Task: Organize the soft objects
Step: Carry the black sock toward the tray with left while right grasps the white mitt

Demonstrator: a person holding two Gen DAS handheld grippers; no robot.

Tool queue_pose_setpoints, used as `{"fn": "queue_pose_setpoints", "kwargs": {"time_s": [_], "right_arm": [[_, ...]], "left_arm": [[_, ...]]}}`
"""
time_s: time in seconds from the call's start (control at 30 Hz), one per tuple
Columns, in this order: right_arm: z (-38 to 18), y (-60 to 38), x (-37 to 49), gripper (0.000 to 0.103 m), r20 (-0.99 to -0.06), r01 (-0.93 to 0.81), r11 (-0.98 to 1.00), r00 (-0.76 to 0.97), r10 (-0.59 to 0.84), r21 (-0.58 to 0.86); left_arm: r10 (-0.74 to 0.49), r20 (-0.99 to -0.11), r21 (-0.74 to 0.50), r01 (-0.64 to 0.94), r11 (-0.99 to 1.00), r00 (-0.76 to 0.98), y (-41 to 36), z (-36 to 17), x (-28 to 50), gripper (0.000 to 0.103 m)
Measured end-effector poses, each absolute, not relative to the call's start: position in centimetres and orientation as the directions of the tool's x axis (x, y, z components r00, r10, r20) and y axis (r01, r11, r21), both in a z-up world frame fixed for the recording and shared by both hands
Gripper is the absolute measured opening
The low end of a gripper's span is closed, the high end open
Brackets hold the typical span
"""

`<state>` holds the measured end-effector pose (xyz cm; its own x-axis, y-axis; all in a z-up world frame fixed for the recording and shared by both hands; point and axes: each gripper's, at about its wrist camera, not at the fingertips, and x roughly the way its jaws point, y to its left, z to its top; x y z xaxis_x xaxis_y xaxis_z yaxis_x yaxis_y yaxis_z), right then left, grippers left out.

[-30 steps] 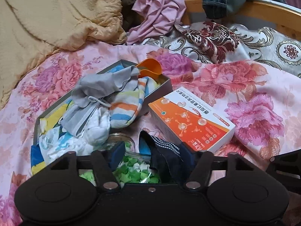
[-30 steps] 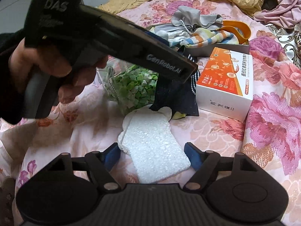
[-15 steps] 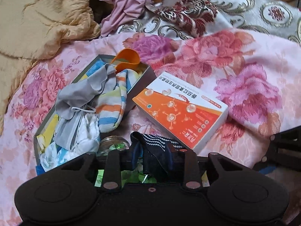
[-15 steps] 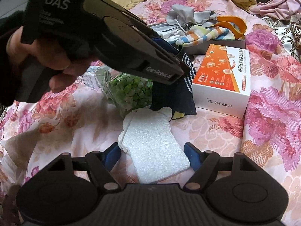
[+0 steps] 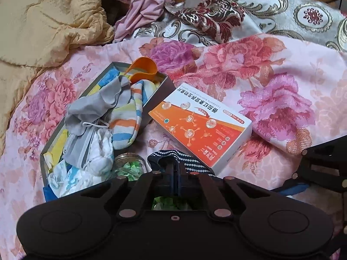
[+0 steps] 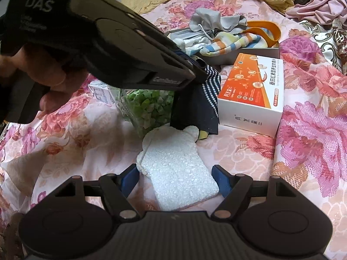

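Note:
My left gripper (image 5: 173, 170) is shut on a dark navy sock with a white dotted cuff (image 5: 190, 162), which hangs from it above the bed in the right wrist view (image 6: 201, 106). A grey box (image 5: 161, 86) holds a striped sock (image 5: 128, 119), a grey pouch (image 5: 91, 110) and white cloths. My right gripper (image 6: 174, 175) is open, its fingers on either side of a white fluffy sock (image 6: 177, 169) lying flat on the floral bedspread.
An orange and white carton (image 5: 201, 125) lies right of the box. A glass jar of green bits (image 6: 149, 108) stands under the left gripper. An orange scoop (image 5: 143, 69) sits in the box. Yellow blanket (image 5: 43, 21) and pink clothing (image 5: 145, 2) lie at the back.
My left gripper has closed on the navy sock and lifted it. My right gripper has stayed open around the white sock.

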<state>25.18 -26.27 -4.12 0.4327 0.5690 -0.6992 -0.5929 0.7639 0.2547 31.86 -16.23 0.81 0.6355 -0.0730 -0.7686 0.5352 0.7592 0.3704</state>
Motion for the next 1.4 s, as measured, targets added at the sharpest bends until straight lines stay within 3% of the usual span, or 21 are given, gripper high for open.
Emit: {"fn": "queue_pose_setpoints", "kwargs": {"time_s": [0.3,0.57,0.8,0.97,1.4], "right_arm": [[-3.3,-26.9,25.1,0.077,-0.664,-0.590,0.762,0.460,0.590,0.268],[-1.6,-27.5,24.8,0.077,-0.564,-0.612,0.751,0.539,0.626,0.248],[-0.1,-28.5,24.0,0.077,-0.469,-0.609,0.764,0.622,0.627,0.214],[0.9,-29.1,23.7,0.077,-0.409,-0.591,0.780,0.671,0.618,0.209],[2.7,-28.5,24.1,0.077,-0.371,-0.586,0.784,0.695,0.616,0.203]], "left_arm": [[-0.061,-0.704,0.334,0.406,0.851,0.708,-14.7,2.5,30.1,0.001],[0.007,-0.629,0.298,0.233,0.926,0.777,-12.5,5.0,28.8,0.001],[0.070,-0.583,0.189,0.051,0.981,0.809,-9.9,5.9,27.8,0.001],[0.085,-0.546,0.151,-0.001,0.989,0.833,-9.1,6.5,26.2,0.001],[0.049,-0.515,0.077,-0.011,0.997,0.856,-5.8,7.7,24.9,0.001]]}}
